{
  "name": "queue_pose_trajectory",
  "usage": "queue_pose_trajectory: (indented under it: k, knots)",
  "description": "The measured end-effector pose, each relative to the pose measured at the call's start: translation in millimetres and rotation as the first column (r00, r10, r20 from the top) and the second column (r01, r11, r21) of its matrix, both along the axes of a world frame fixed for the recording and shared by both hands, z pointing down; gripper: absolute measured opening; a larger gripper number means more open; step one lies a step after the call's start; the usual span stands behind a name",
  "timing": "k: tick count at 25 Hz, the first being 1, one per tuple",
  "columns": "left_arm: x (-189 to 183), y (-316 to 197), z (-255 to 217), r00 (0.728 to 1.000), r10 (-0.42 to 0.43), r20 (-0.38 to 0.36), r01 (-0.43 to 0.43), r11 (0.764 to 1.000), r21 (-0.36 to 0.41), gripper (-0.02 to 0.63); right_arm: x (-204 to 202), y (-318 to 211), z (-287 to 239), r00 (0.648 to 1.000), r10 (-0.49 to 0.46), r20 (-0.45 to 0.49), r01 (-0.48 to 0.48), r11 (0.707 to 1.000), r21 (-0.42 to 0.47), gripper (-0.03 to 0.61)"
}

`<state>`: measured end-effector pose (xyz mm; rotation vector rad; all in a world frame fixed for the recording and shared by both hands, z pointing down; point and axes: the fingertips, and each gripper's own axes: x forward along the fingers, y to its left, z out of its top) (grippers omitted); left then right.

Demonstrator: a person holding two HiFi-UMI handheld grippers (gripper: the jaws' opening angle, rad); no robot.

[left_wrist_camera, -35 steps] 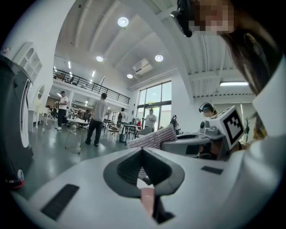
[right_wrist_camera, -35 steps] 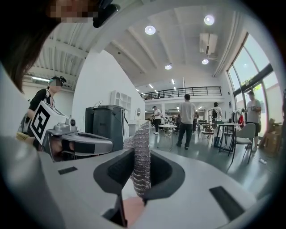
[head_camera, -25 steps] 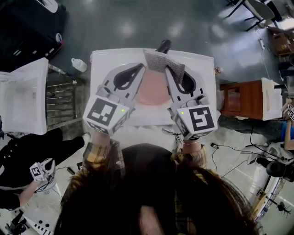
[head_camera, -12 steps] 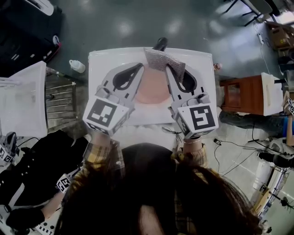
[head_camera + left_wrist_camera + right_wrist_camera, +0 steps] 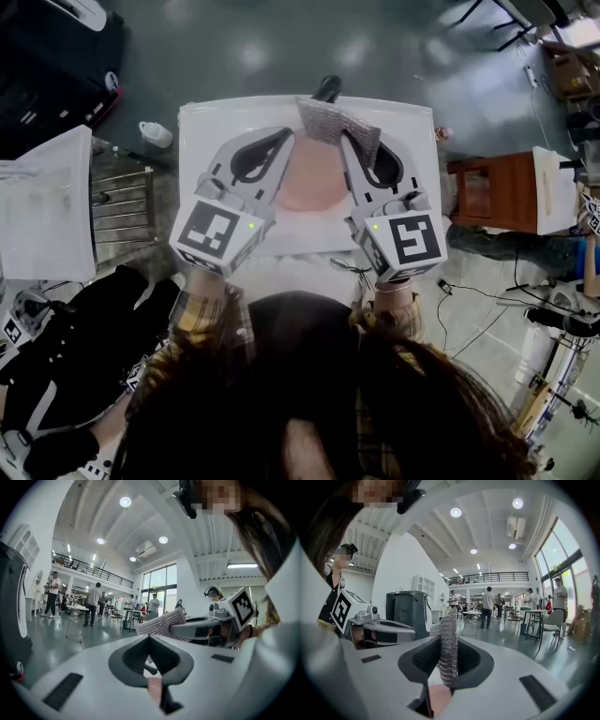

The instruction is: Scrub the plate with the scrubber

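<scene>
I see my left gripper (image 5: 287, 137) pressed together and my right gripper (image 5: 345, 140) pinching the scrubber (image 5: 328, 120) over the plate (image 5: 314, 187) on a white table (image 5: 211, 122), grey floor (image 5: 281, 47) around.

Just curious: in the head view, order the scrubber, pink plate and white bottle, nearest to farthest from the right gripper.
1. scrubber, clamped by the right gripper.
2. pink plate, just beside it, toward the left.
3. white bottle, far off at the picture's left.
</scene>
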<state>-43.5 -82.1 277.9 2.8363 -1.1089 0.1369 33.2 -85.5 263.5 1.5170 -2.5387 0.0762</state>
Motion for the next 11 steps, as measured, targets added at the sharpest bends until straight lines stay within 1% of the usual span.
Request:
queue_pose_trajectory:
  k: [5,11]
  knots:
    - [-2.1,-1.6,1.0,1.000,0.004,0.006,-0.004,1.000,0.011,0.017,-3.4,-1.0,1.2,1.000,-0.013,0.001,0.013,1.000,0.002,0.083]
    - [-7.1,-3.6,2.8,1.000,-0.012,-0.008,0.012,1.000,-0.019,0.017,-7.3,-3.1,4.4,1.000,-0.005,-0.007,0.005,1.000,-0.016,0.083]
